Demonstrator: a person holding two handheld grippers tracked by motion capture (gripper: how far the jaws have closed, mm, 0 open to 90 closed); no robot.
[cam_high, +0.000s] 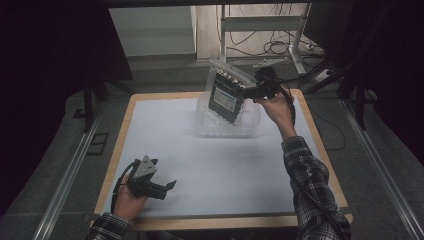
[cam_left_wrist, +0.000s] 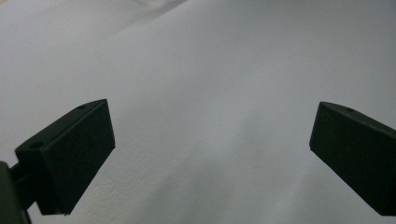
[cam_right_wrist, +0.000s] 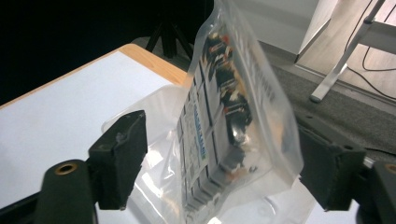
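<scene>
clear bag (cam_high: 226, 95), black pack, plaid sleeve (cam_high: 309, 170), white tbl (cam_high: 225, 165)

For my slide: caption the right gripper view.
Right gripper with jaws spread around a clear bag of dark packs, above the white table.

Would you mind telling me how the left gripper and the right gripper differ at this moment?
The left gripper sits low at the near left of the table; the right gripper is raised above the far side. The left gripper's jaws stand wide apart with just the white tabletop between them; in the right gripper view a clear bag of dark packets stands between the right gripper's jaws, though contact is unclear. Both are hand-held, with black jaws.
</scene>
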